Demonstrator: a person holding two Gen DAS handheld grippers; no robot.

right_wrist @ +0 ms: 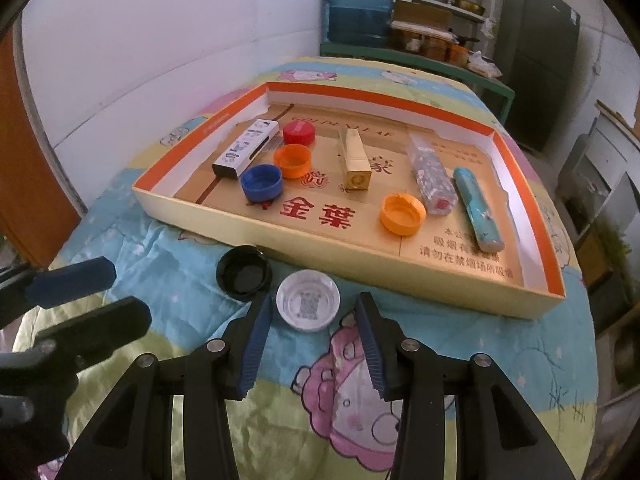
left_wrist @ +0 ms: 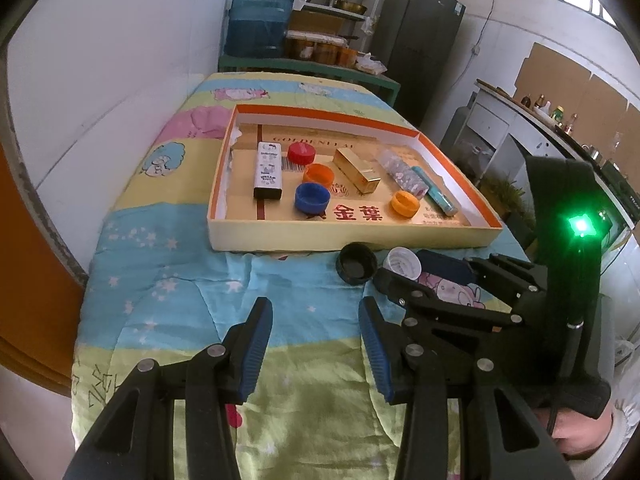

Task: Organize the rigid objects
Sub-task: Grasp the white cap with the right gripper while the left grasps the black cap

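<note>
Jaws of the right gripper [right_wrist: 312, 344] stood spread and empty, just short of the round white plastic cap [right_wrist: 308, 300]. Left gripper [left_wrist: 316, 344] was likewise spread, holding nothing. For a sound grip, straddle the rim squarely, clear of the black cap [right_wrist: 244, 272] at left; the shallow orange-rimmed cardboard tray [right_wrist: 360, 256] lay beyond.

In the left wrist view we find the white cap [left_wrist: 402, 263] partly covered by the right tongs [left_wrist: 436, 276], and a dark object [left_wrist: 444, 266] just behind it is too hidden for us to name. The jars on the far shelves [left_wrist: 324, 50] are too small and blurred for us to read. From the right wrist view the left tongs [right_wrist: 86, 300] run off the left edge.
</note>
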